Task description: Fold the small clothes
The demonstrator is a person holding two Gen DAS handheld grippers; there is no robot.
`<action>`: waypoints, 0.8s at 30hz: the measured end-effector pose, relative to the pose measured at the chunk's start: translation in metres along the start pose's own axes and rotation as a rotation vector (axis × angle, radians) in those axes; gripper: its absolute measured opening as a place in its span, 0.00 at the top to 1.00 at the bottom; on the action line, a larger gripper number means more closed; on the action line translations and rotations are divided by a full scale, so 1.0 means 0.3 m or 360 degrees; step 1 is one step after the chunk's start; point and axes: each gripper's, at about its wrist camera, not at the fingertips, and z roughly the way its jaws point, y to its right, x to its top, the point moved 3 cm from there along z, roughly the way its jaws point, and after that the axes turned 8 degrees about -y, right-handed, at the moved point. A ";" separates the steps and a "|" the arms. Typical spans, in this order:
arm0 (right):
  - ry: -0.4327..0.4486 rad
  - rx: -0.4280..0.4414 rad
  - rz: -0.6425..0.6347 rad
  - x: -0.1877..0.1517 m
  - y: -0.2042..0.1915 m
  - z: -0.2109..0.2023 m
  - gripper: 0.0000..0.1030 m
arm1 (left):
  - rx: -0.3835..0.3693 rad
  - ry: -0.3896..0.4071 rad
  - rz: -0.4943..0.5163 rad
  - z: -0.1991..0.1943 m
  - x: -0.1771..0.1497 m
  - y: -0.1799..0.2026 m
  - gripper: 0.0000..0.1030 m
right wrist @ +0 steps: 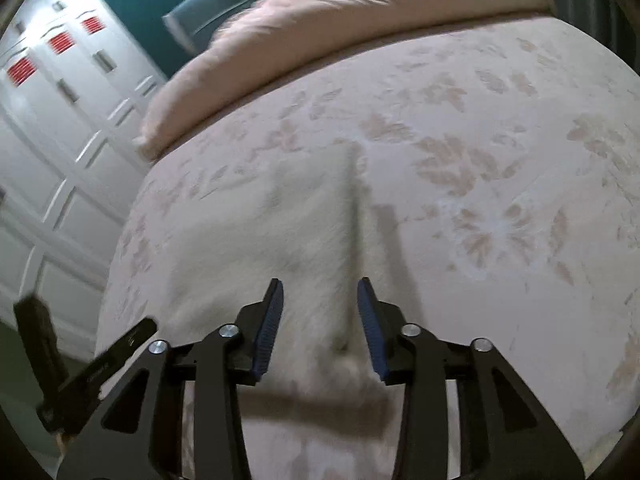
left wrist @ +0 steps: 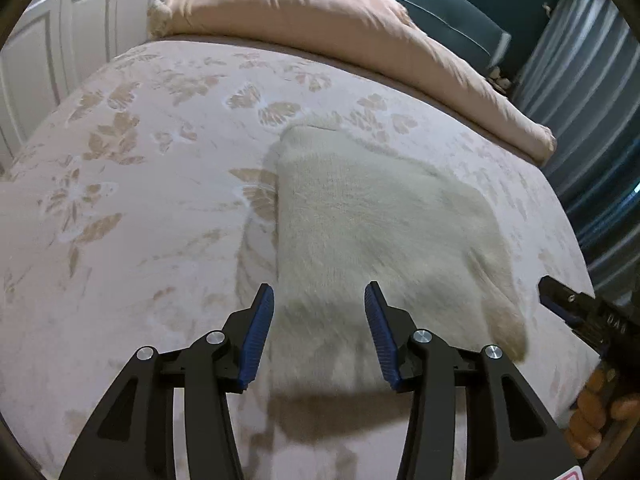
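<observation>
Both the left hand-held gripper [left wrist: 319, 296] and the right hand-held gripper [right wrist: 320, 290] pinch the near edge of a fuzzy cream garment [left wrist: 384, 216] lying ahead on the bed [left wrist: 120, 200], seemingly raising that edge to fold it.

fuzzy garment [left wrist: 360, 220]: cream-white, plain. bedspread [left wrist: 140, 200]: pale pink, tan leaf print. duvet [left wrist: 320, 20]: plain peach-pink. headboard [left wrist: 440, 0]: teal. wardrobe doors [right wrist: 52, 128]: white, red slats near top. curtain [left wrist: 592, 100]: blue-grey stripes. left hand-held gripper [left wrist: 319, 296]: black, blue pads.
</observation>
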 end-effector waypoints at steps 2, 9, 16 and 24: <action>-0.0108 -0.0039 -0.0081 -0.052 0.000 0.054 0.83 | 0.0047 -0.0084 0.0025 0.037 -0.027 0.009 0.57; -0.0263 -0.0197 0.0056 -0.084 0.126 0.165 0.86 | 0.0163 -0.0251 -0.0103 0.154 -0.105 -0.046 0.49; -0.0128 -0.0307 -0.0126 -0.208 -0.005 -0.002 0.80 | 0.0297 -0.0115 -0.0025 0.003 -0.176 0.074 0.35; -0.0132 -0.0479 -0.0143 -0.406 0.014 0.000 0.50 | 0.0469 -0.0116 0.0055 0.001 -0.328 0.137 0.27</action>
